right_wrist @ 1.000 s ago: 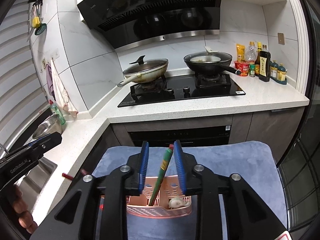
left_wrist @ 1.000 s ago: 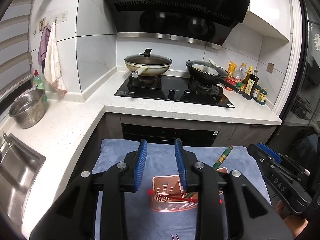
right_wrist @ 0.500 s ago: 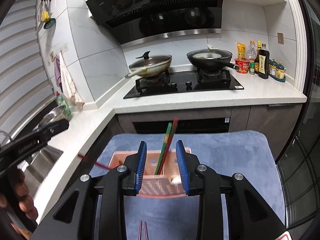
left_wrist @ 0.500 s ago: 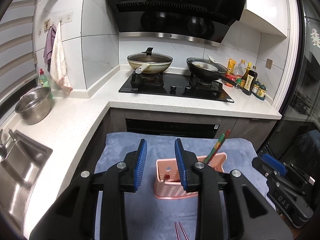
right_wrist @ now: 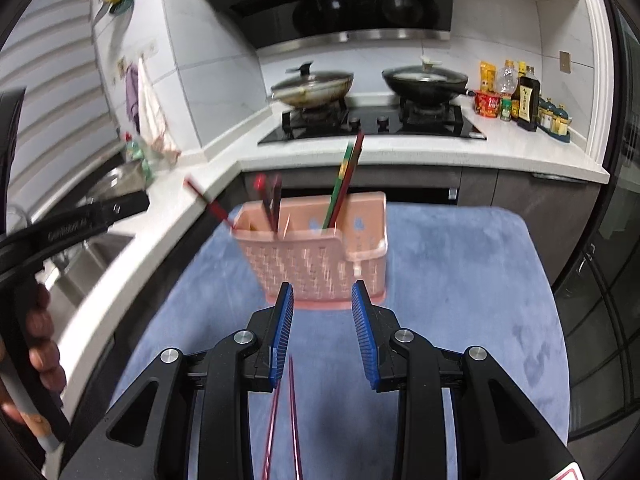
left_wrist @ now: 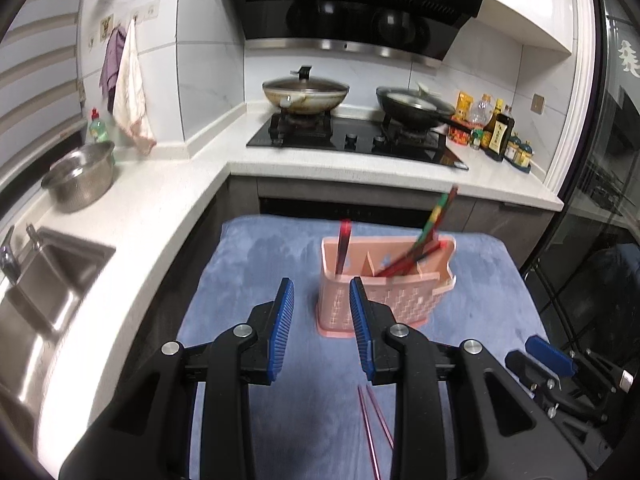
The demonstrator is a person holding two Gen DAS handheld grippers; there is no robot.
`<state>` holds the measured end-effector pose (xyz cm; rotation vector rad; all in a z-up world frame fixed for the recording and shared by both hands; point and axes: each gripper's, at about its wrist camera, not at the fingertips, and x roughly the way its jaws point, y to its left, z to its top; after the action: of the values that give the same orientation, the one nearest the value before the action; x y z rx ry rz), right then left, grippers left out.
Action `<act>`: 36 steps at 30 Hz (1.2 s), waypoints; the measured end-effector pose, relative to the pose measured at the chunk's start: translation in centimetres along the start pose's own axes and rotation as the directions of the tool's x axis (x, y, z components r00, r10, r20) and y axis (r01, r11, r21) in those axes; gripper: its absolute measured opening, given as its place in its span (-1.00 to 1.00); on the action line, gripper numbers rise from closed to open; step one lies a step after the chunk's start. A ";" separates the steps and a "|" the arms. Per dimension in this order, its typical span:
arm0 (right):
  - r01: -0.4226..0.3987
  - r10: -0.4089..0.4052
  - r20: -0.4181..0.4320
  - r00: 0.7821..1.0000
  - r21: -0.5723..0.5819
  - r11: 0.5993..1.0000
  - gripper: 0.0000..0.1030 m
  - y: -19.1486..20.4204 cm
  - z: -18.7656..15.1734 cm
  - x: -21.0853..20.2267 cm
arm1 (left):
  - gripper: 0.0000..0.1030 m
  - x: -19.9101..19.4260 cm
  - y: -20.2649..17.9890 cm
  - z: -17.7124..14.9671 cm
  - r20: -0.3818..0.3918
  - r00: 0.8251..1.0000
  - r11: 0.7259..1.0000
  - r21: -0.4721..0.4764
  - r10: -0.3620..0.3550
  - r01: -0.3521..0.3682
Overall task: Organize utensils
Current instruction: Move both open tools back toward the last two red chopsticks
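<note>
1. Left tool [left_wrist: 322,324]: black frame, blue ribbed pads, jaws parted by a moderate gap with nothing between them; held above the blue cloth [left_wrist: 256,264], just short of the caddy.
2. Right tool [right_wrist: 322,328]: same make, jaws likewise parted and gripping nothing; poised over the cloth, in front of the caddy. In the left wrist view it appeared low at the right edge [left_wrist: 548,360].
3. Pink utensil caddy [right_wrist: 312,256]: perforated plastic, upright on the blue cloth, divided into compartments.
4. Green-and-red chopsticks [right_wrist: 346,184]: standing tilted in the caddy's right-hand compartment, tips well above the rim.
5. Dark red-tipped utensils [right_wrist: 270,200]: standing in the left-hand compartment; blur made their exact kind hard to tell, possibly chopsticks.
6. One red stick [right_wrist: 208,204]: leaning out over the caddy's left rim.
7. Pair of pink chopsticks [right_wrist: 286,420]: lying loose on the cloth near the right tool, running beneath its left finger; also visible below the left tool [left_wrist: 374,420].
8. Hand [right_wrist: 40,356]: gripping the left tool's handle at the left edge of the right wrist view.
9. White worktop [left_wrist: 160,200]: carried a steel colander [left_wrist: 78,178], sink [left_wrist: 44,292] and hob [left_wrist: 352,140] with two pans.
</note>
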<state>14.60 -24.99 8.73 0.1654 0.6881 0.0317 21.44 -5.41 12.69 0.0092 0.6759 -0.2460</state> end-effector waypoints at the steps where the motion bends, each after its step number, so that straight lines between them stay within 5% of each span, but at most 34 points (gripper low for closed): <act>1: -0.001 0.001 -0.015 1.000 -0.006 1.000 -0.41 0.1 -0.9 0.0 | -0.46 0.1 0.2 -0.9 -0.014 1.000 1.000 -0.004 -0.003 0.003; 22: -0.013 0.002 -0.308 0.951 -0.031 0.999 -0.41 1.7 -16.8 1.6 | -0.46 0.5 2.1 -16.6 -0.234 0.972 0.999 -0.032 0.020 -0.028; 36: -0.027 0.015 -0.378 0.926 -0.028 0.999 -0.47 2.0 -20.2 2.7 | -0.46 0.3 0.3 -21.4 -0.319 0.948 1.000 -0.006 -0.001 -0.001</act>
<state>3.89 -19.88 -8.02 0.1358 1.0716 0.0974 8.48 -3.31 -4.22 0.0441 0.9992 -0.2444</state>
